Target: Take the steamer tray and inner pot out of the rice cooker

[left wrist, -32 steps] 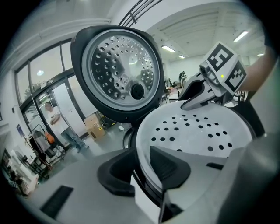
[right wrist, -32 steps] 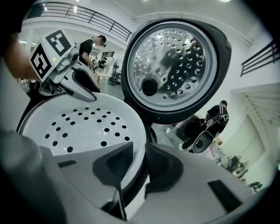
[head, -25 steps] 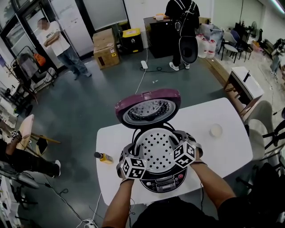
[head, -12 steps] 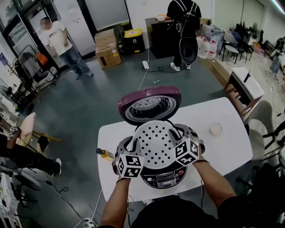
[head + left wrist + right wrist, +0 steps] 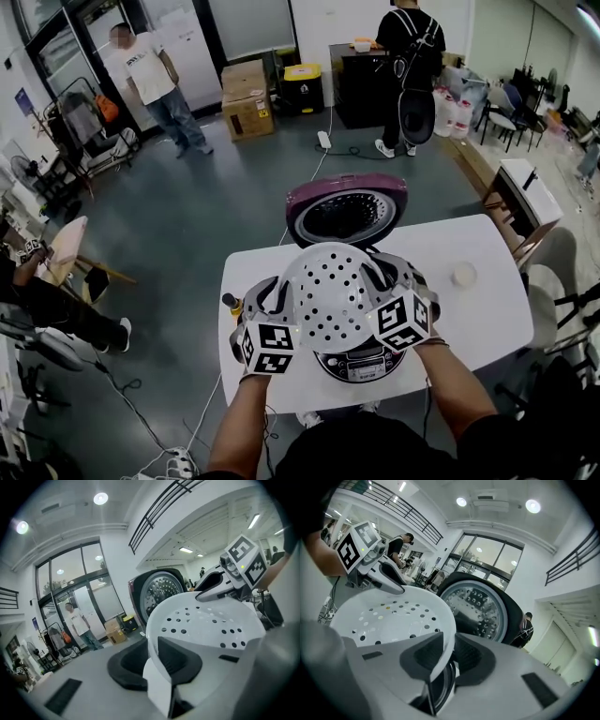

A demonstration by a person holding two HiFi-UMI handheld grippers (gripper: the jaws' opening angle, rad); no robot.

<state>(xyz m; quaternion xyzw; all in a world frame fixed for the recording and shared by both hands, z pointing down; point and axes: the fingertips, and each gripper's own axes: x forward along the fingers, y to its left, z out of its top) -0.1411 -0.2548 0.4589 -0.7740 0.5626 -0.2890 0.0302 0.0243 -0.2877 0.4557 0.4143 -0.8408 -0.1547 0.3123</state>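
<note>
The white perforated steamer tray (image 5: 336, 295) hangs in the air above the rice cooker (image 5: 367, 361), whose purple lid (image 5: 347, 208) stands open behind it. My left gripper (image 5: 279, 298) is shut on the tray's left rim and my right gripper (image 5: 401, 281) on its right rim. In the left gripper view the jaws (image 5: 152, 660) pinch the rim of the tray (image 5: 211, 620), one pad inside and one outside. The right gripper view shows the same hold (image 5: 447, 656) on the tray (image 5: 393, 616). The tray hides the inner pot in the head view.
The cooker stands on a white table (image 5: 487, 323). A small round white cup (image 5: 463, 275) sits at its right, and a yellow bottle (image 5: 232, 305) lies at its left edge. Two people (image 5: 150, 75) (image 5: 412, 56) stand on the floor far behind, near cardboard boxes (image 5: 246, 98).
Both grippers have risen together with the steamer tray, lifting it from the cooker's mouth to well above it. Their hold on the rim is unchanged.
</note>
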